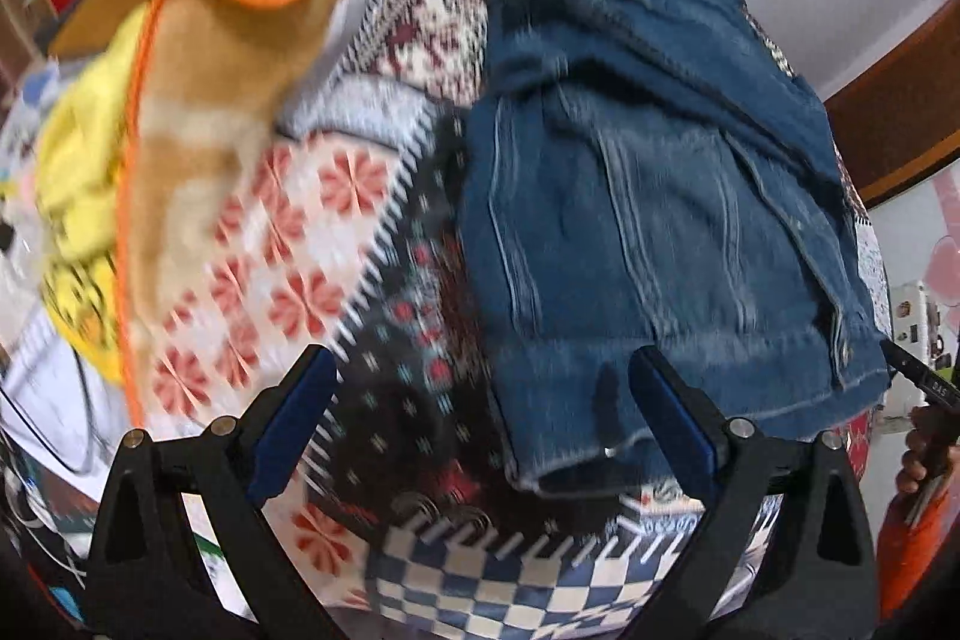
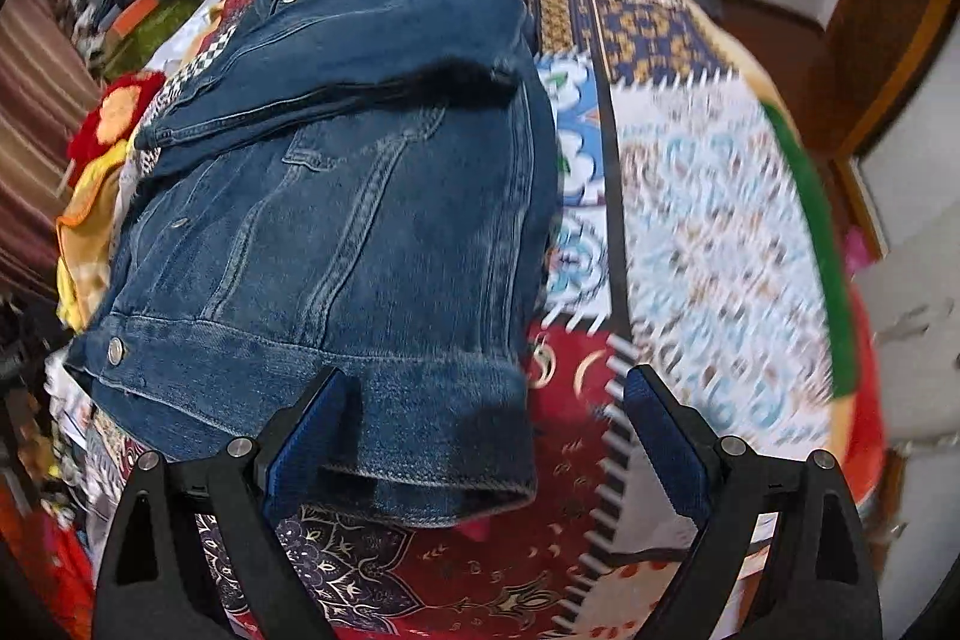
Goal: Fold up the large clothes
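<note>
Patchwork bedspread [image 2: 690,220]; only left view shows tan blanket [image 1: 198,112]

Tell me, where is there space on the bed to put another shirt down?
Free: the quilt between the jacket and the green edge. A smaller bare strip lies between the jacket and the tan blanket. Crowded: the pile beyond that blanket.

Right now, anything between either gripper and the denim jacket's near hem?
Nothing visible. The denim jacket lies bare on the patchwork quilt; the open left gripper and open right gripper each frame a hem corner, pads not touching cloth.
</note>
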